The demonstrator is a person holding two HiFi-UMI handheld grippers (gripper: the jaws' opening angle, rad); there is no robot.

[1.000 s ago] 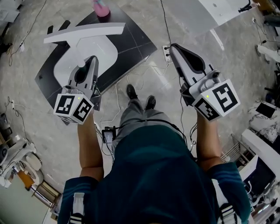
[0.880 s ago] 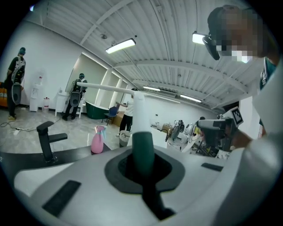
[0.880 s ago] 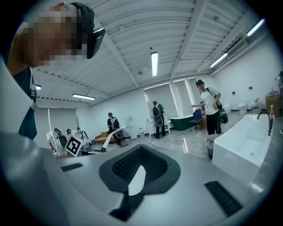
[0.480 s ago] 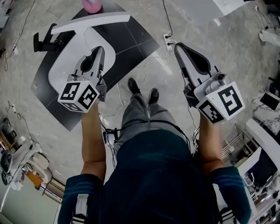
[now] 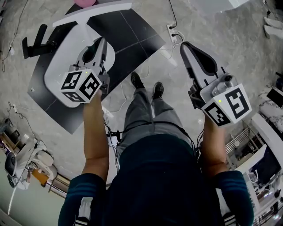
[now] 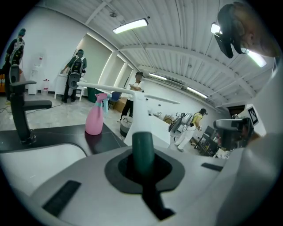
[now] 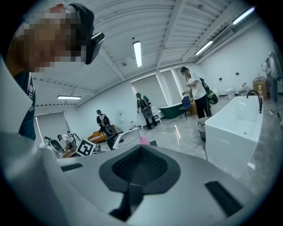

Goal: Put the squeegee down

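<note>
My left gripper is shut on the squeegee's dark green handle. From the handle a white neck rises to the long white blade, which stretches sideways over the black countertop. In the head view the blade shows as a white bar beyond the gripper, above the white sink basin. My right gripper hangs over the bare floor to the right, jaws together with nothing between them.
A black faucet stands at the basin's left and a pink spray bottle on the counter's far side. A power strip and cables lie on the floor. A white bathtub stands right. Several people stand farther off.
Both grippers have sunk lower, the left one carrying the squeegee down toward the basin. The black faucet has come into view at the left.
</note>
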